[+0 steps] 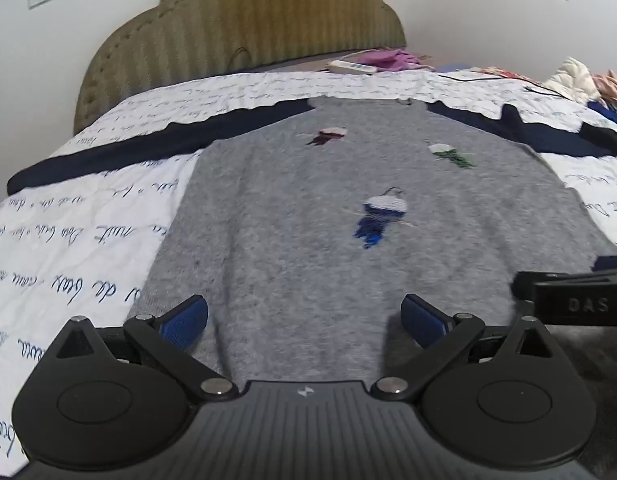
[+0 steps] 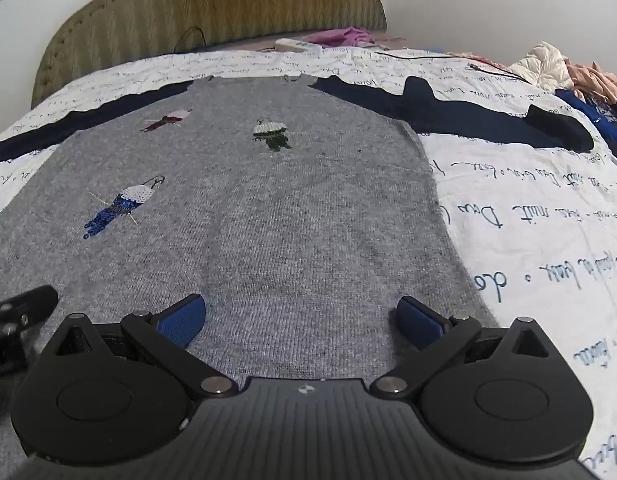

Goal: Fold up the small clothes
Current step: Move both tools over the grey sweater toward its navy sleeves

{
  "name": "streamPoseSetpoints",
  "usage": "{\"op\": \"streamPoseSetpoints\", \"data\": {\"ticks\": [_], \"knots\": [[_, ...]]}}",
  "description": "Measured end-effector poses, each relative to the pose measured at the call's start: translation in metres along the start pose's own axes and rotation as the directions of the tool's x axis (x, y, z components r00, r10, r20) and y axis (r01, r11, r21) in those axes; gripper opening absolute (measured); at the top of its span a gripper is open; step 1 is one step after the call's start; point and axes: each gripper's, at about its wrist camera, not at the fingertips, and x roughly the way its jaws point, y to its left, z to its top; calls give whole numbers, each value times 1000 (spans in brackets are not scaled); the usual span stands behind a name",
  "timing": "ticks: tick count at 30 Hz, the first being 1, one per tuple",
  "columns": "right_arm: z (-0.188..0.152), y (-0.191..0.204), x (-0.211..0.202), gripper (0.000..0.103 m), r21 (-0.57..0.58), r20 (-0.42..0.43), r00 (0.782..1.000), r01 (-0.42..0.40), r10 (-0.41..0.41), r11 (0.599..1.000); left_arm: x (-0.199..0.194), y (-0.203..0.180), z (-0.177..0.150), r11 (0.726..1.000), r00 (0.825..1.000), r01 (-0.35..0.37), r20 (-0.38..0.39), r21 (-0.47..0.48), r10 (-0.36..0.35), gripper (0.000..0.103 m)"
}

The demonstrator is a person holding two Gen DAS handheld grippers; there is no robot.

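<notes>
A bedroom: an olive padded headboard (image 1: 244, 20) against a white wall, and a bed covered by a white quilt (image 1: 68, 248) printed with blue handwriting. A child's grey sweater (image 1: 348, 220) with navy sleeves lies flat on the quilt, front up, neck toward the headboard, hem nearest both cameras. Its left sleeve (image 1: 108, 152) stretches straight out; its right sleeve (image 2: 468, 116) is rumpled, with bumps standing up along it. Three sequined motifs sit on the chest, the blue one (image 1: 380, 216) lowest.

The left gripper (image 1: 304, 320) hovers over the hem with its fingers spread wide and nothing between them. The right gripper (image 2: 300, 320) does the same near the hem's right side, also released and empty.

The risks, as I judge them: the knit is soft and thick, so a pad could pinch the quilt along with the hem and drag the bedding up. Grabbing only the top layer would split front from back and skew the fold. The rumpled right sleeve may fold in crooked unless smoothed first. The sequins could snag. A clothes pile (image 2: 580, 76) at the far right edge leaves that sleeve little spare room.
</notes>
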Motion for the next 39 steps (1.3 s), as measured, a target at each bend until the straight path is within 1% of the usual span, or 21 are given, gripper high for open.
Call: {"op": "streamPoseSetpoints", "data": {"ticks": [2,5,8,15,17,22,25,30,32,34,36,39], "knots": [[1,1,1,103,-2,-13,1000,-1,1,1000,5,-2,5,1000,1000,5,-13,3,-5,103],[8,-3,7,103,4,-36,999,-7,7,1000,12,-1,13,1000,999,0,-37,-19,-1,103],[18,-8,11,103,16,-46,999,-8,9,1000,15,1,23,999,999,13,-36,-40,-15,103],[41,-19,28,103,32,-55,998,6,-4,999,31,-5,50,999,999,28,-21,-41,-29,103],[45,-20,33,103,28,-57,998,2,-1,1000,38,-7,56,999,999,31,-28,-42,-32,103],[54,-21,40,103,1,-47,999,10,-10,1000,46,-9,60,998,998,54,-40,-44,-56,103],[57,-22,46,103,6,-53,999,7,-7,1000,50,-10,60,998,998,49,-46,-37,-51,103],[62,-23,54,103,10,-64,998,2,-1,1000,55,-3,65,996,995,56,-76,-63,-61,103],[67,-22,54,103,-12,-65,998,-8,7,1000,55,0,71,996,995,70,-67,-50,-73,103],[74,-21,53,103,-52,-60,998,-19,15,998,56,0,80,997,996,74,-50,-11,-74,103],[82,-20,54,103,-100,-56,998,-25,20,995,59,0,90,998,998,56,-26,32,-55,103],[97,-21,56,103,-153,-56,998,-27,18,988,63,0,107,997,999,30,13,65,-31,103]]}}
